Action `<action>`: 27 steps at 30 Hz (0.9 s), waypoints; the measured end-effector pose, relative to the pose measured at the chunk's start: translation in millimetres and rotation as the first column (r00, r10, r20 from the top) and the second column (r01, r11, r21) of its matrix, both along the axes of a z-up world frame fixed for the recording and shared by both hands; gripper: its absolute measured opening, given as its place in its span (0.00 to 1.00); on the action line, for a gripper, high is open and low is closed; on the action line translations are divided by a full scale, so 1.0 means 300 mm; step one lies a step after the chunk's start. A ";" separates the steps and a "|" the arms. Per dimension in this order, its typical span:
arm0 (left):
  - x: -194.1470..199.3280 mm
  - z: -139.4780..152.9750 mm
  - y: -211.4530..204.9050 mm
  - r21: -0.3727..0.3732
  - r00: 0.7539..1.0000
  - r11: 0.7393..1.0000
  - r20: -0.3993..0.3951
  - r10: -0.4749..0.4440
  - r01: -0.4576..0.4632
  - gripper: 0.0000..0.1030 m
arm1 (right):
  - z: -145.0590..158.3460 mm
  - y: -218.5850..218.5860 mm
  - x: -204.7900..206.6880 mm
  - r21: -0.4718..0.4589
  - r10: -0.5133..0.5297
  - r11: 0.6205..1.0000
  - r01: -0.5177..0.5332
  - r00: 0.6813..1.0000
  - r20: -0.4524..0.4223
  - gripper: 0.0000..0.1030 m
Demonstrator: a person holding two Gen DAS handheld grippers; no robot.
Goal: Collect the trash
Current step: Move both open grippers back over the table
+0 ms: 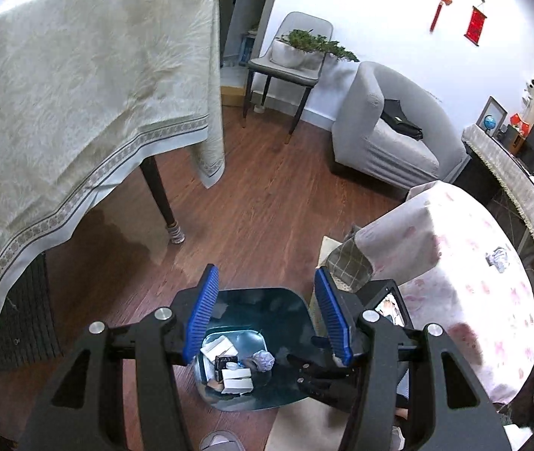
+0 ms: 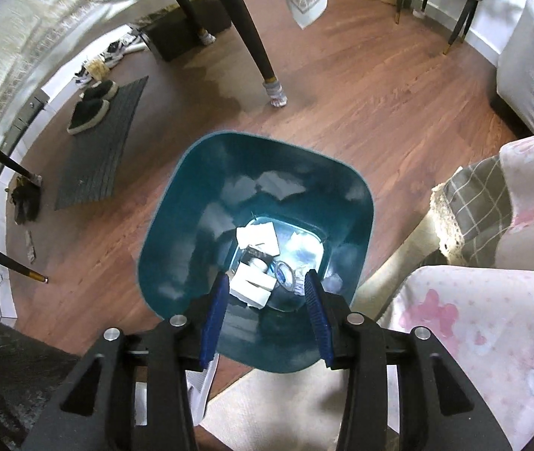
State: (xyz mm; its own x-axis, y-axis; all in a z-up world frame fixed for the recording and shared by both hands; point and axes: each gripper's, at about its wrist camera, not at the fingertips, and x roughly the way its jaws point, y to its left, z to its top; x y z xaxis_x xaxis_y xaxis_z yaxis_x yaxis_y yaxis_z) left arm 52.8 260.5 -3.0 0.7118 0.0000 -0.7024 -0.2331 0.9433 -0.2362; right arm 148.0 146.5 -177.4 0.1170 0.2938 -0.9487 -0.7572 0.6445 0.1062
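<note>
**Over the bin: both grippers spread, trash lying below**

Beneath the right gripper (image 2: 265, 293) stands a teal trash bin (image 2: 176, 203) on the wood floor (image 2: 361, 112), its open mouth directly under and ahead of the blue fingers (image 2: 214, 312), which stand apart with nothing between them. The left gripper (image 1: 267, 315) also hangs above the bin (image 1: 289, 308), jaws spread wide and empty. To its right, close by, sits a pink-flowered cover (image 1: 474, 300); ahead and to the left, a table draped in a cream tablecloth (image 1: 79, 94). At the bin's bottom, just beyond the right fingertips, lie white paper pieces (image 2: 252, 283), a dark wrapper (image 2: 257, 255) and a crumpled clear wrapper (image 2: 285, 272). A crumpled wad (image 1: 263, 360) lies between the left fingers' lines.
</note>
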 end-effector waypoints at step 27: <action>0.146 0.157 -0.365 0.049 0.985 0.990 0.109 -0.136 0.131 0.64 | 0.526 -0.486 0.052 0.225 -0.185 0.966 0.125 0.945 0.269 0.42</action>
